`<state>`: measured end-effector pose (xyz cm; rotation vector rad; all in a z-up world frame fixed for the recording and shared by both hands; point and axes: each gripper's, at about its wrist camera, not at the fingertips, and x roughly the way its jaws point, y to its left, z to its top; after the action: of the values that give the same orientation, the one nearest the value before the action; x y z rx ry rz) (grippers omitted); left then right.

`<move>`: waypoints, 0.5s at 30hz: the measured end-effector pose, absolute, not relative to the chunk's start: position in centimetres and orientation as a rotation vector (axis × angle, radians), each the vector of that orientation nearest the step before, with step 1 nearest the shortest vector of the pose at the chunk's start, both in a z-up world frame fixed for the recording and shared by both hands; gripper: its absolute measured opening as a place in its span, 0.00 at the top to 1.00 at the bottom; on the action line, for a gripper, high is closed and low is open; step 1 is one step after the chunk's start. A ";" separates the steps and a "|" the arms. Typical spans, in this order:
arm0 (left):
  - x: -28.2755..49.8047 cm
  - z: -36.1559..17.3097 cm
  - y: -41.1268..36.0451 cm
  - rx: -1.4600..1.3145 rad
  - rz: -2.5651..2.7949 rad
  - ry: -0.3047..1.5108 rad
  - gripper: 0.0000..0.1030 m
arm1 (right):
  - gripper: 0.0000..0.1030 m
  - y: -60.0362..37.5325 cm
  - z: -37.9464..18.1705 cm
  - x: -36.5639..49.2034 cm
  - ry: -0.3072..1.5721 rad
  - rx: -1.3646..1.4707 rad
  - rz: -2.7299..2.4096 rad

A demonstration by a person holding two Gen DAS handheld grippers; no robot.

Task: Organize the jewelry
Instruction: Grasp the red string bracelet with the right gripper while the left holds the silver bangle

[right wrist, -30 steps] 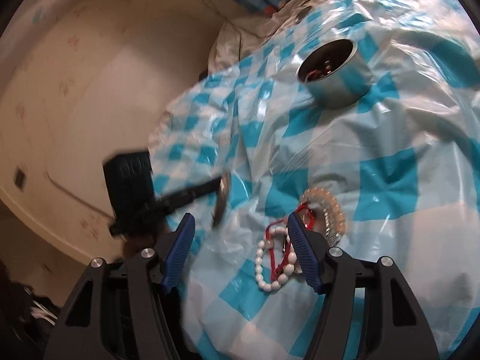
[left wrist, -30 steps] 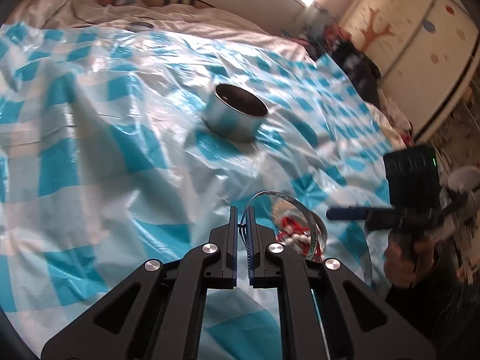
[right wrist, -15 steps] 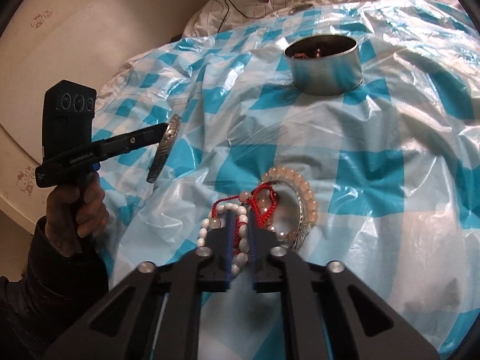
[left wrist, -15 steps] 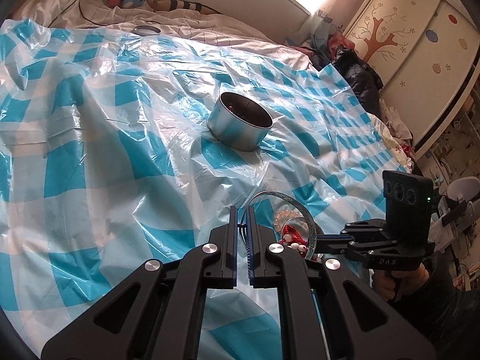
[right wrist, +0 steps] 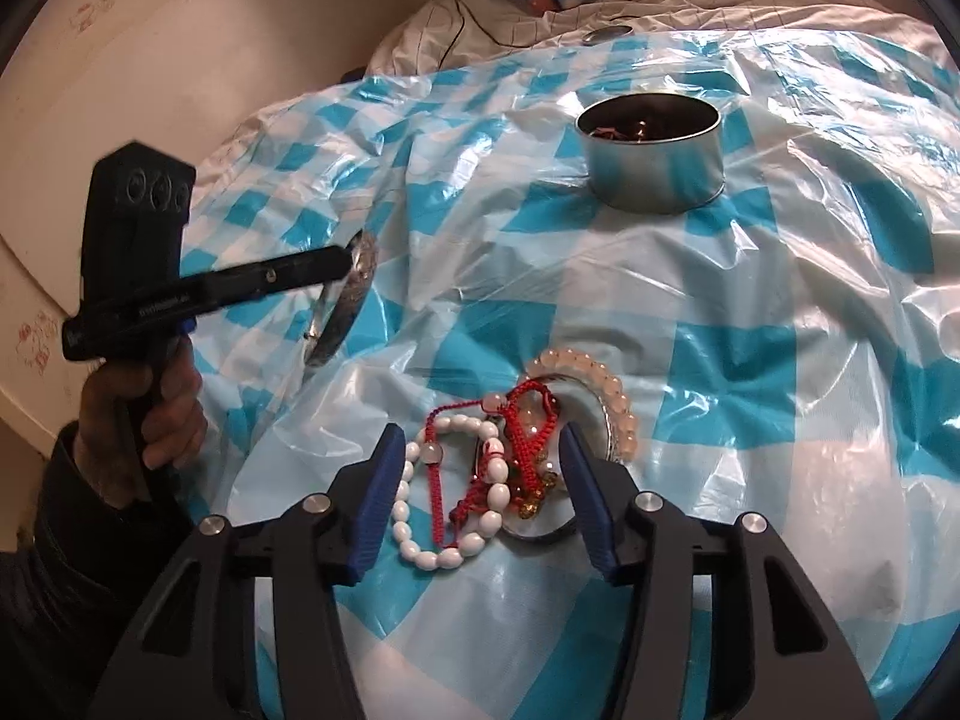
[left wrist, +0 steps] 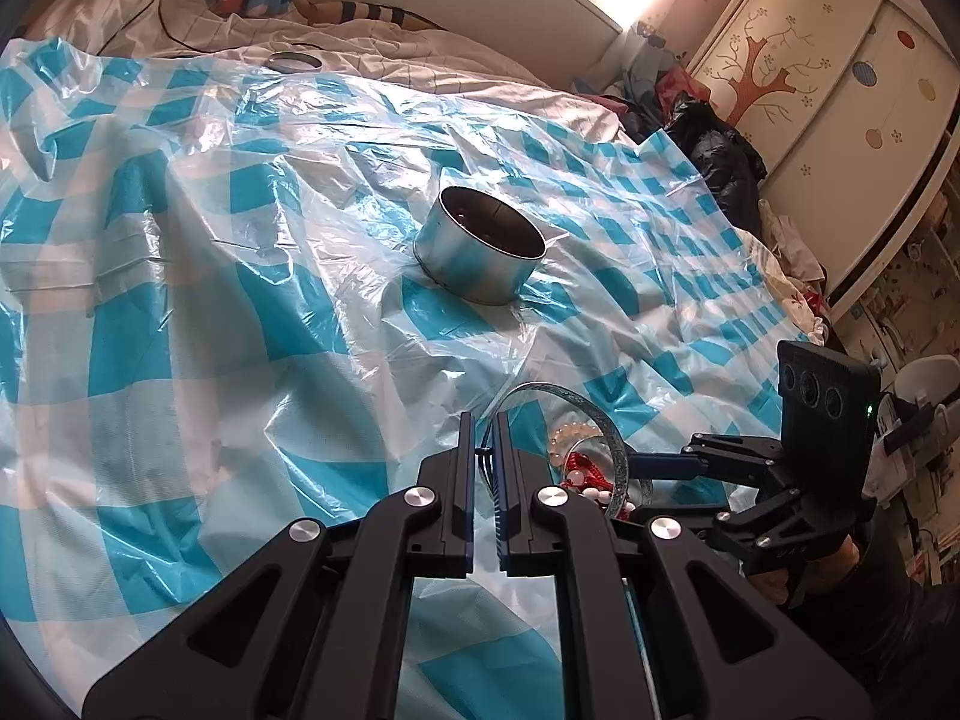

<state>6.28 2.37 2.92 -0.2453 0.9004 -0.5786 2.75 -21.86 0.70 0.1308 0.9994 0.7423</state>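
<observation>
While left hand-held gripper (left wrist: 485,441) pinches bangle (left wrist: 591,420), right hand-held gripper (right wrist: 480,495) opening, writing unreadable

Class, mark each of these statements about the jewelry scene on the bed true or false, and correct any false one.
1. The left gripper is shut on a silver metal bangle. True.
2. The round silver metal tin is empty. False: some jewelry lies inside.
3. The white oval-bead bracelet lies between the right gripper pads, unpressed. True; its jaws are opening.
4. The blue-and-white checked plastic sheet is smooth and flat. False: it is crinkled.
5. The red cord hangs from the tin. False: it lies among the beads.
</observation>
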 end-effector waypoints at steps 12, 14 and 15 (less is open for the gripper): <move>6.3 2.9 2.3 -0.243 -0.577 0.901 0.96 | 0.93 -22.4 2.0 2.0 0.913 0.129 0.766; 6.3 2.9 2.3 -0.244 -0.579 0.901 0.96 | 0.93 -22.9 2.4 2.2 0.903 0.177 0.782; 6.4 2.9 2.3 -0.244 -0.577 0.900 0.96 | 0.93 -23.3 2.6 2.3 0.893 0.207 0.793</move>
<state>6.37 2.33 2.86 -0.2436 0.9004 -0.5773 2.28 -23.26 2.60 0.2072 0.8930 0.7931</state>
